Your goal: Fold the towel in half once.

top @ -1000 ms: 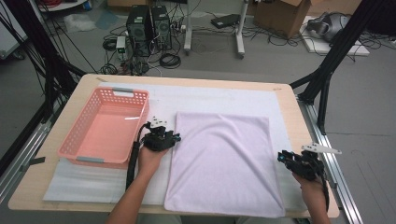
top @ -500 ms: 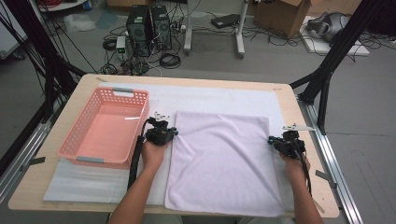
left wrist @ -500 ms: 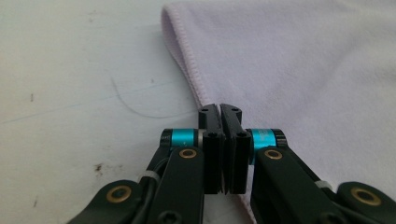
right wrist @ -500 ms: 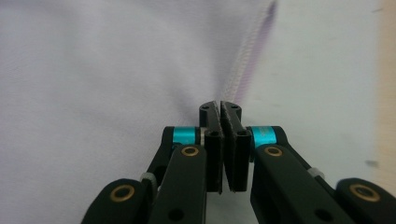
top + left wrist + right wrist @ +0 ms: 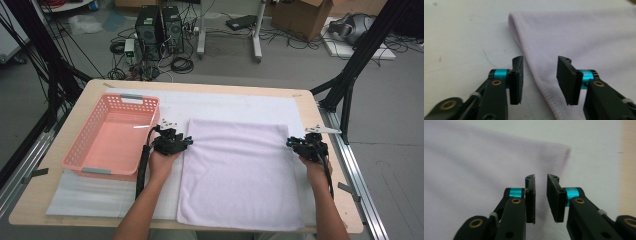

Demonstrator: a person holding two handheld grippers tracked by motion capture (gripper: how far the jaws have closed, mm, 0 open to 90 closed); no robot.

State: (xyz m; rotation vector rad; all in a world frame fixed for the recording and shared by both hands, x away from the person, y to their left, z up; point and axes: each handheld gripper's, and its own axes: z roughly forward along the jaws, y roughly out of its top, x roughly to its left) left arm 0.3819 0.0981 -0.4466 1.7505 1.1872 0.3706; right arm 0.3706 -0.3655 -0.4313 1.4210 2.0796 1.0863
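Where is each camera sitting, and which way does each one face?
High view: fixed above the person's side, looking forward and down on the table; both forearms, left tongs and right tongs show.
Left gripper view: rides the left tongs, looking along the open jaws at the towel's hemmed edge.
Right gripper view: rides the right tongs, jaws narrowly apart above the towel's corner.
All three share the lilac towel.

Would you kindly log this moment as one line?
left gripper: open, straddling towel left hem | right gripper: open slightly, over towel right edge | basket: empty
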